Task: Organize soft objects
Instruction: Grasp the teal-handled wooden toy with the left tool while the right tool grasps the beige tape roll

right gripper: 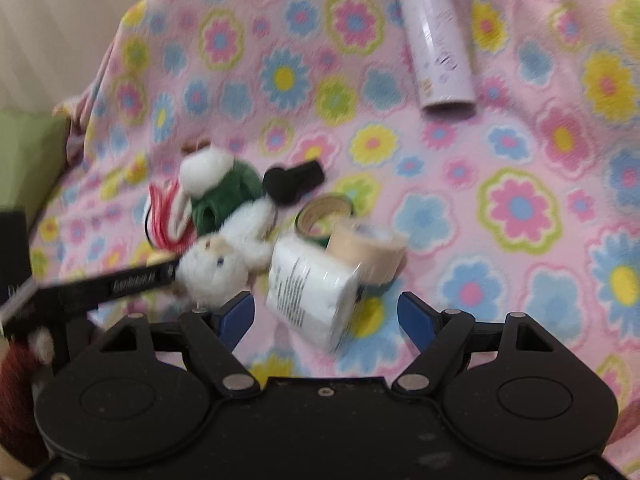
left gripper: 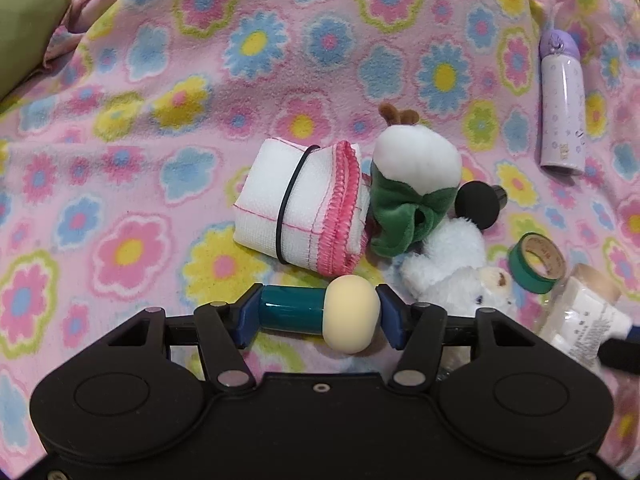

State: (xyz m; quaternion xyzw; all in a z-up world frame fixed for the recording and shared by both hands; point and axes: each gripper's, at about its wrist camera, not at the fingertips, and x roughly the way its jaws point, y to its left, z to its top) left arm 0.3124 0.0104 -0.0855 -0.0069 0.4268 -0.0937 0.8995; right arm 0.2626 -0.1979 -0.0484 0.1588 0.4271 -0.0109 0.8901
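My left gripper is shut on a teal-handled tool with a cream foam head, held crosswise over the flowered blanket. Ahead lie a folded white cloth with pink trim and a black band, a white-and-green plush and a fluffy white plush. My right gripper is open and empty. A white wrapped packet lies just ahead between its fingers. The plushes show there too, the white one and the green one.
A purple bottle lies at the right; it also shows in the right wrist view. A green tape roll, a beige tape roll and a black foam-headed tool lie near the plushes. A green cushion sits at the left.
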